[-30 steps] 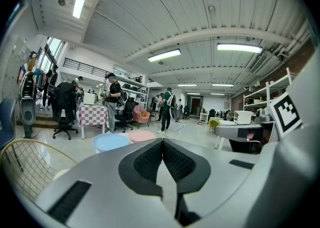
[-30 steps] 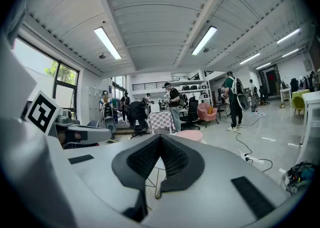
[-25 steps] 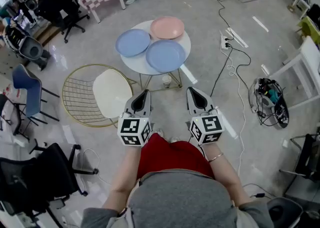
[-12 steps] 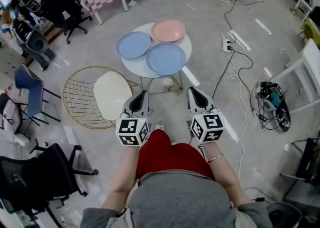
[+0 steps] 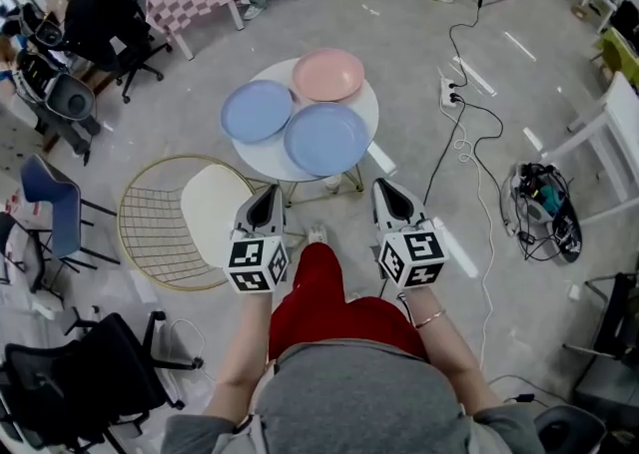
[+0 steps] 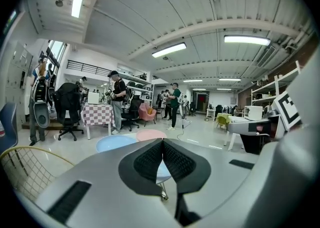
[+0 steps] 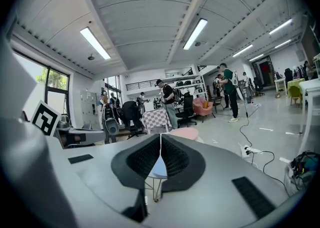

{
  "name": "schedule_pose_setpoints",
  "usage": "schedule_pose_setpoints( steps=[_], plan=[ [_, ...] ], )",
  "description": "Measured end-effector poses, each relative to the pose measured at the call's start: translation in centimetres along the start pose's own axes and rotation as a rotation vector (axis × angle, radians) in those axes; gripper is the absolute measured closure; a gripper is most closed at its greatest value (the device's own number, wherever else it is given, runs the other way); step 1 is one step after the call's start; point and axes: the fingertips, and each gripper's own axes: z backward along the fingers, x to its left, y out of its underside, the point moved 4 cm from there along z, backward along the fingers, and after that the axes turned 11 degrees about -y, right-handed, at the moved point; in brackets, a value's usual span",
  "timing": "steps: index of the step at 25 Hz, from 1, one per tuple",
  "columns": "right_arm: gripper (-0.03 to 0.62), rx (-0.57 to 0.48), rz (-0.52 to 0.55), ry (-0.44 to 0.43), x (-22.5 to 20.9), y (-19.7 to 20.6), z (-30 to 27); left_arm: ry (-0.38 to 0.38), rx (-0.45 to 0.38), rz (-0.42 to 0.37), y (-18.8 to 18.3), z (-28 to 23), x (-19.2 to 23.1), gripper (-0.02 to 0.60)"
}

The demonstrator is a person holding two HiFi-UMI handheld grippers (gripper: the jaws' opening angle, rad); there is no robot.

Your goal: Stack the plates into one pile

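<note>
- The round white table now sits closer to the person than a second ago. The gap between it and both grippers has narrowed.
- The three plates lie unstacked on it as before. The pink plate is at the far side, one blue plate at the left and the other blue plate nearest.
- The left gripper and right gripper have moved forward together. Both have their jaws clenched on nothing and stop short of the table edge.
- A gold wire chair with a white seat stands just left of the left gripper, beside the table.
- Black cables trail over the floor to the right, well apart from the table.
- A small pale thing sits by the table legs, too small to tell what it is.
- In both gripper views the shut jaws cover most of the nearest plate.
</note>
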Motion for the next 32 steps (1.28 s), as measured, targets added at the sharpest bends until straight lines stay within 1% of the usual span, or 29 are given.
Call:
schedule_pose_setpoints(
  steps=[6,12,18,22,29,32],
  plan=[
    [0.565,0.043,-0.015,0.020,-3.9,-0.3,-6.2,0.010,0.041,-0.019,-0.3,-7.4,2.0,0.566],
    [0.565,0.103,-0.025,0.034,-7.0,-0.8,-13.8,0.009,0.089,-0.002,-0.8,-15.3,5.3,0.566],
    [0.565,0.138,-0.073,0.079,-9.2,-1.2,-19.6,0.021,0.135,0.000,-1.2,-21.1,8.5,0.566],
    [0.565,0.152,-0.083,0.113,-10.9,-1.4,-22.1,0.025,0.158,0.001,-1.6,-24.7,9.9,0.566],
    [0.565,0.165,-0.111,0.205,-14.1,-2.0,-24.4,0.055,0.181,0.005,-2.3,-29.3,11.0,0.566],
    [0.565,0.170,-0.114,0.212,-14.6,-2.1,-25.3,0.051,0.197,0.005,-2.0,-30.5,11.4,0.566]
  ],
)
